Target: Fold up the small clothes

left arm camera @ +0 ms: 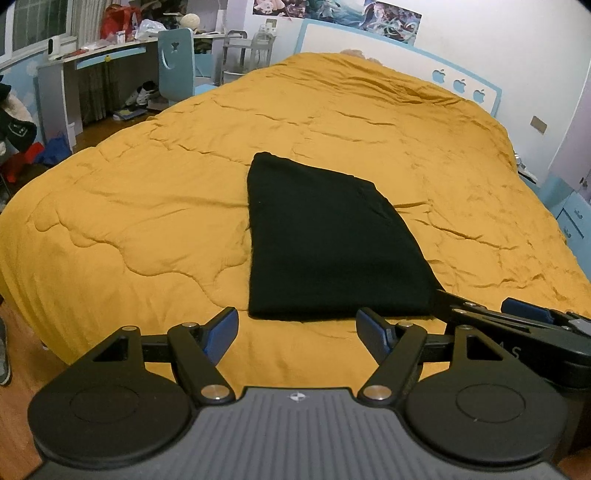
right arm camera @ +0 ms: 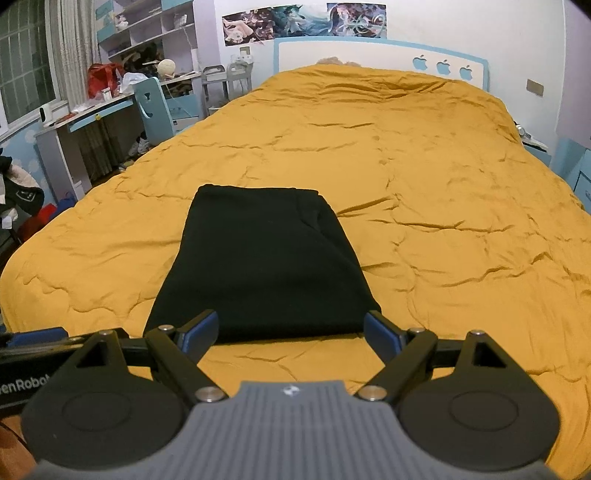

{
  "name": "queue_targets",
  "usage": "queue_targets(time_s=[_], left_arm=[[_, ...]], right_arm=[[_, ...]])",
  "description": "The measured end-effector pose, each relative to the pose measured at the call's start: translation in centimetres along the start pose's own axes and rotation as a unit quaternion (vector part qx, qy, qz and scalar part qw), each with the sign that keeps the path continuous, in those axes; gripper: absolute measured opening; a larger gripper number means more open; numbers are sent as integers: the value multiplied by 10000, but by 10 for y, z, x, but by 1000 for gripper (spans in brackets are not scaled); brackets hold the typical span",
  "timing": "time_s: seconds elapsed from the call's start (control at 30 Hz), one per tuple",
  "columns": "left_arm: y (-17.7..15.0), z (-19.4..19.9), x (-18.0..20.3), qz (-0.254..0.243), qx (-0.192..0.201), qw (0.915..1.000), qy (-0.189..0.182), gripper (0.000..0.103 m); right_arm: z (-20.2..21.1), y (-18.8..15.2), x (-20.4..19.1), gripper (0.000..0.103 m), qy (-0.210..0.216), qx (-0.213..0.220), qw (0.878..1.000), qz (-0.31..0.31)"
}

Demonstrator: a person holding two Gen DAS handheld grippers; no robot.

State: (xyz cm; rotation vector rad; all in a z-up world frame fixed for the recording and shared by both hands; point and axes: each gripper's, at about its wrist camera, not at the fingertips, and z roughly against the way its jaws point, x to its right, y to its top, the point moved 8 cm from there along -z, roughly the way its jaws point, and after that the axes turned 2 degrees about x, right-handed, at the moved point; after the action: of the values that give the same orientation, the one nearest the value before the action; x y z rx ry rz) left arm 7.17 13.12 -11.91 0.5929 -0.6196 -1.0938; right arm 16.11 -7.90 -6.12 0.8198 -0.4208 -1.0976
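We see the folded black cloth garment [left arm camera: 328, 240] lying flat on the wide mustard quilted bedspread [left arm camera: 147, 206], toward the near end of the bed and well apart from the white, blue-edged headboard [right arm camera: 369, 55] at the far end. Our left gripper [left arm camera: 297, 330] sits just before the garment's near edge, to its left part; our right gripper [right arm camera: 291, 330] sits beside it on the right, at the same near edge — both with fingers spread, nothing between them. Left of the bed stand a pale blue wooden chair [right arm camera: 153, 109] and a long grey desk [right arm camera: 74, 125] — a row of posters [right arm camera: 303, 20] hangs above the headboard.
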Motion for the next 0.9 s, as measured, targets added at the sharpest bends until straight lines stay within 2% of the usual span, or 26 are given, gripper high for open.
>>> queue_targets(time_s=[0.9], left_arm=[[-7, -2, -1, 82, -241, 9996, 130, 85]], right_arm=[[-6, -4, -2, 82, -93, -101, 9999, 73]])
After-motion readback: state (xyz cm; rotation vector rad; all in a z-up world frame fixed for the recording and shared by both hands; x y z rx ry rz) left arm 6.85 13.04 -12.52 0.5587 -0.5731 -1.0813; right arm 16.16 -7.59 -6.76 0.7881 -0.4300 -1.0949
